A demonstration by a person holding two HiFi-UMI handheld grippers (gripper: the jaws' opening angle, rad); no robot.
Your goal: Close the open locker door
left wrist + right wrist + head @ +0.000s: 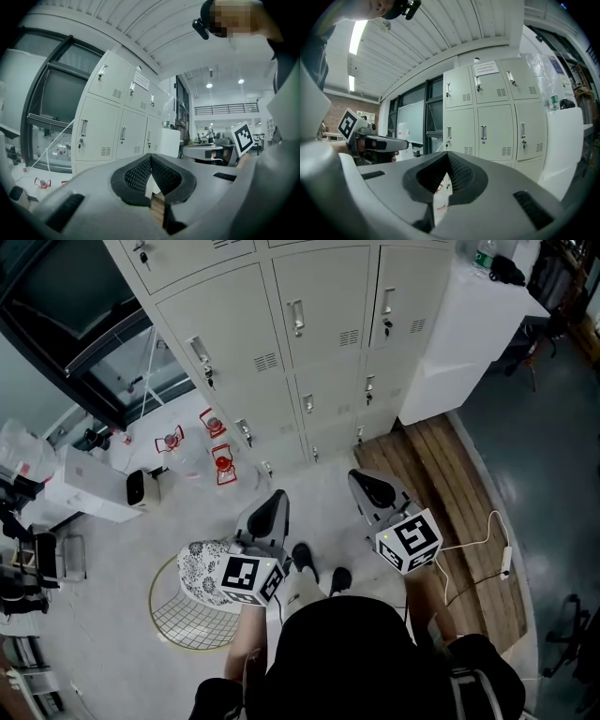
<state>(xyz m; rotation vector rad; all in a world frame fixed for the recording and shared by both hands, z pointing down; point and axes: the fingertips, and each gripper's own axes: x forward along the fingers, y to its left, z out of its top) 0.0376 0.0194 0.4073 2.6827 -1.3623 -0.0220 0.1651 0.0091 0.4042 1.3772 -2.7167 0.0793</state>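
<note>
Lockers (323, 310): bank at 12 o'clock in head view, every visible door flush, well apart from both grippers. Left gripper (274, 504) at 7 o'clock, right gripper (368, 486) at 5 o'clock; each has its jaw tips together, gripping nothing

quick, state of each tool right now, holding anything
left tool: closed, holding nothing
right tool: closed, holding nothing

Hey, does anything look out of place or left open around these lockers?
Nothing much. Every beige metal locker door in view sits flush and shut; none hangs open. The only clutter is three small red-framed objects scattered on the pale floor before them.
</note>
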